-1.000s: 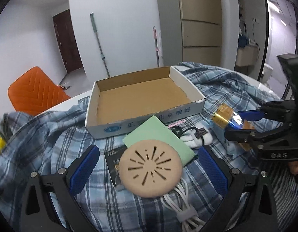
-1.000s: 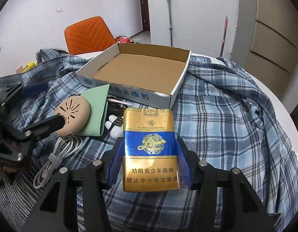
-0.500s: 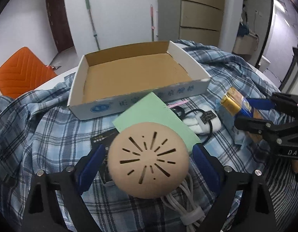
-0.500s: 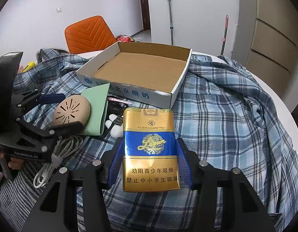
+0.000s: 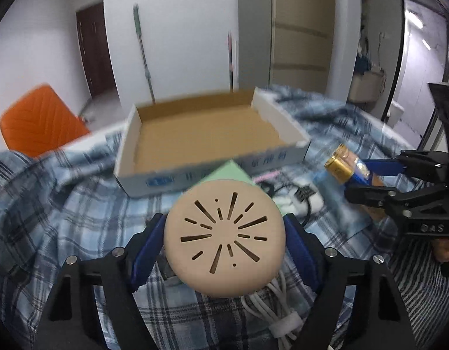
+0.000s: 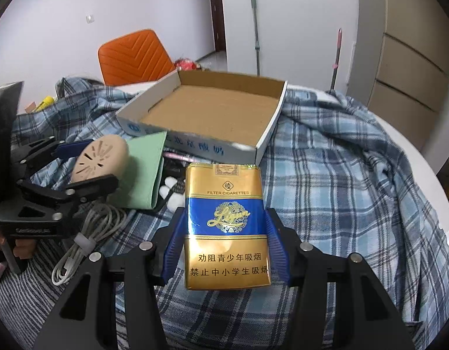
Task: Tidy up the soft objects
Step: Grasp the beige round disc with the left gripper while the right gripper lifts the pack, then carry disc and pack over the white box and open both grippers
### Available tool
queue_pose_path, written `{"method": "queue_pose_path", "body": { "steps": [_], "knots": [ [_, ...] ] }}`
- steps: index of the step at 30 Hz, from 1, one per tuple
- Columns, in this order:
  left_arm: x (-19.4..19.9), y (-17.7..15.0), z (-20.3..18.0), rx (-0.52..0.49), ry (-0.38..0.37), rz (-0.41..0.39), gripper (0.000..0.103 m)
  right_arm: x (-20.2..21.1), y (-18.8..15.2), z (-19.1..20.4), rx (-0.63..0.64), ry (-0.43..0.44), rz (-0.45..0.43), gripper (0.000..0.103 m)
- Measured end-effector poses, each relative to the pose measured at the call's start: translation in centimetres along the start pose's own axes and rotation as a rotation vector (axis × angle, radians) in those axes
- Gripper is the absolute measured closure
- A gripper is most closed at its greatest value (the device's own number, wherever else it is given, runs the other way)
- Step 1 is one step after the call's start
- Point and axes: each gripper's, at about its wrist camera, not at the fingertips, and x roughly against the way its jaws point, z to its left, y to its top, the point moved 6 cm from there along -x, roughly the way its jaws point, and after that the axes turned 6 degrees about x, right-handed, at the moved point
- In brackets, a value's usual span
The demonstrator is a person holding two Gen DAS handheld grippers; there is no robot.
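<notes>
My left gripper (image 5: 224, 242) is shut on a round beige disc with slits (image 5: 224, 240), lifted above the plaid cloth; the disc also shows in the right wrist view (image 6: 100, 157). My right gripper (image 6: 226, 233) is shut on a gold and blue cigarette pack (image 6: 227, 227), which shows in the left wrist view (image 5: 345, 164) at the right. An open cardboard box (image 5: 294, 141) with a bare brown floor stands behind both; it also shows in the right wrist view (image 6: 268, 128).
A green sheet (image 6: 143, 172), white cotton pieces (image 6: 170, 192), a black cord and a coiled white cable (image 6: 87, 233) lie on the plaid shirt (image 6: 341, 180) covering the round table. An orange chair (image 5: 35, 122) stands behind at the left.
My left gripper moved forward, closed on the beige disc and lifted it. My right gripper kept the cigarette pack nearly still.
</notes>
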Motion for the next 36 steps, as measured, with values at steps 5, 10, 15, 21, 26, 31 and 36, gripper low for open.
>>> {"method": "queue_pose_path", "body": {
  "steps": [5,10,15,21,26,31,36],
  "knots": [
    [4.2,0.5,0.0,-0.008,-0.009,-0.201,0.021,2.0,0.4,0.3,0.025,-0.044,-0.104,0.051],
    [7.6,1.1,0.4,0.016,0.022,-0.37,0.021,4.5,0.9,1.5,0.073,-0.055,-0.239,0.051],
    [9.8,1.5,0.1,0.003,0.007,-0.464,0.021,6.5,1.6,1.8,0.074,-0.063,-0.349,0.051],
    [12.2,4.3,-0.1,0.01,0.002,-0.56,0.021,9.7,3.5,1.8,0.069,-0.108,-0.501,0.051],
    [13.5,8.3,-0.1,0.009,0.012,-0.671,0.021,11.9,7.2,2.2,0.098,-0.148,-0.618,0.05],
    [12.5,12.1,0.3,0.016,0.037,-0.733,0.021,12.4,11.5,2.1,0.087,-0.203,-0.726,0.05],
    [9.9,14.2,1.7,0.051,0.048,-0.75,0.021,10.6,15.0,1.3,0.042,-0.25,-0.768,0.05]
  ]
}}
